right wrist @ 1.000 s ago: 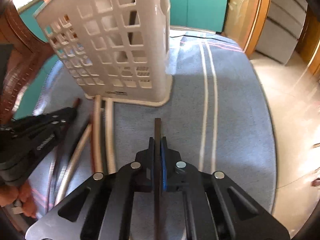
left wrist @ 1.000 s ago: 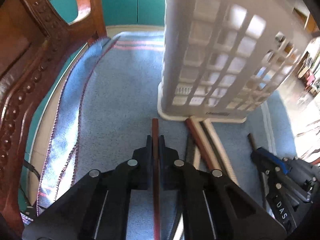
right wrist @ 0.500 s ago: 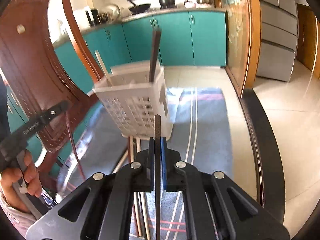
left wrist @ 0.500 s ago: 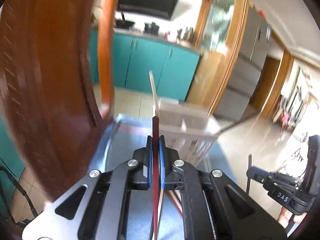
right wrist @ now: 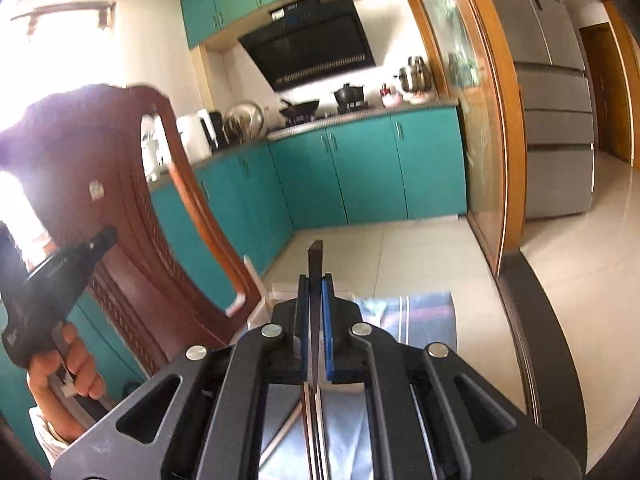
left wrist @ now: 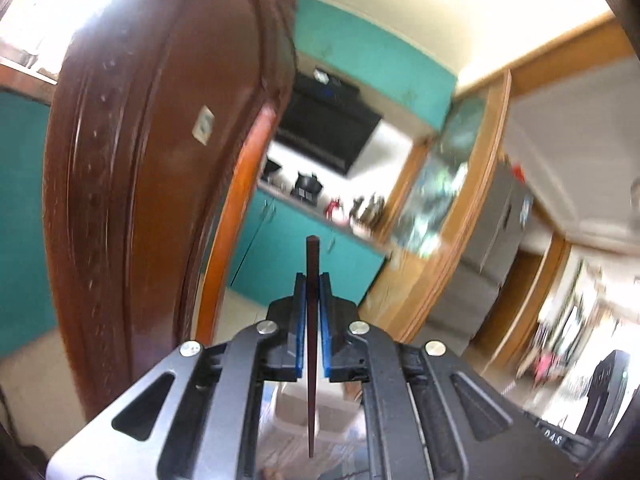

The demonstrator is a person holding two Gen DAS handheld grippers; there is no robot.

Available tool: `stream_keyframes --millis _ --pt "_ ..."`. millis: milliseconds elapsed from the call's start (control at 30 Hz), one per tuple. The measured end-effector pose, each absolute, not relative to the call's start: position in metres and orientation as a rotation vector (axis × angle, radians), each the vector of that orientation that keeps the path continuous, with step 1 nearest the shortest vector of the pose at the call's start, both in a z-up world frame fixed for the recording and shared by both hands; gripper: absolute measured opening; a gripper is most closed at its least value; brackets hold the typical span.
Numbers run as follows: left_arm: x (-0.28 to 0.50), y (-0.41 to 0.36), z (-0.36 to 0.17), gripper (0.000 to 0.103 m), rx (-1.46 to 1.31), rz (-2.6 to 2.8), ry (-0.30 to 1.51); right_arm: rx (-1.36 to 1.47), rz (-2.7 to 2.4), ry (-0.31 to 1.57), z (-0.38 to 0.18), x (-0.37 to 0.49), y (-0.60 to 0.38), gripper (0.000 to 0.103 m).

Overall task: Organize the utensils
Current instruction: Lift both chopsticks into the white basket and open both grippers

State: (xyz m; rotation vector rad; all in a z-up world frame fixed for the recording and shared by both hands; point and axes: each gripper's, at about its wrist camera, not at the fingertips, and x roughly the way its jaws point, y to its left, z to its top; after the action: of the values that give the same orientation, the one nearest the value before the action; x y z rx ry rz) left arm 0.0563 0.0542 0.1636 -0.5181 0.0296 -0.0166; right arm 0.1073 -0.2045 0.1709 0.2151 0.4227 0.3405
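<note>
Left gripper [left wrist: 312, 280], right gripper [right wrist: 315, 280]: jaws clamped

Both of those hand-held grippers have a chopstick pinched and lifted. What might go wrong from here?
The left hand-held gripper pinches its reddish-brown chopstick only along a short stretch, so it may pivot or slip. The carved wooden chair looms close, so a swing might knock the stick. The right hand-held gripper and its dark chopstick risk the same.

Bright daylight, window glare blown out upper left, left view motion-blurred, fisheye bending and dark vignette at edges

The white basket [left wrist: 312, 412] sits mostly hidden, seemingly, behind the left tool [left wrist: 313, 280].
</note>
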Motion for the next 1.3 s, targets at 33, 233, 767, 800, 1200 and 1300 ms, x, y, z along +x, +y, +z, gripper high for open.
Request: stream_keyframes --millis 33,233,767,800,1200,1300 --pt "0.057 0.057 0.164 0.007 -0.538 -0.003 0.012 0.223 0.348 0.411 0.176 0.11 -0.205 0.007" --pt "0.077 0.05 0.144 0.007 -0.525 0.092 -0.078 0.27 0.335 0.265 0.201 0.116 -0.202 0.007" --pt "0.124 0.035 0.091 0.008 -0.436 0.091 0.163 0.126 0.241 0.35 0.127 0.15 -0.164 0.007" --pt "0.124 0.035 0.09 0.008 -0.435 0.087 0.167 0.122 0.234 0.346 0.128 0.147 -0.165 0.009" --pt "0.105 0.045 0.083 0.031 -0.421 0.092 0.193 0.171 0.246 0.277 0.124 0.068 -0.202 0.02" --pt "0.109 0.05 0.071 0.037 -0.406 0.121 0.284 0.171 0.226 0.401 0.082 0.07 -0.202 0.02"
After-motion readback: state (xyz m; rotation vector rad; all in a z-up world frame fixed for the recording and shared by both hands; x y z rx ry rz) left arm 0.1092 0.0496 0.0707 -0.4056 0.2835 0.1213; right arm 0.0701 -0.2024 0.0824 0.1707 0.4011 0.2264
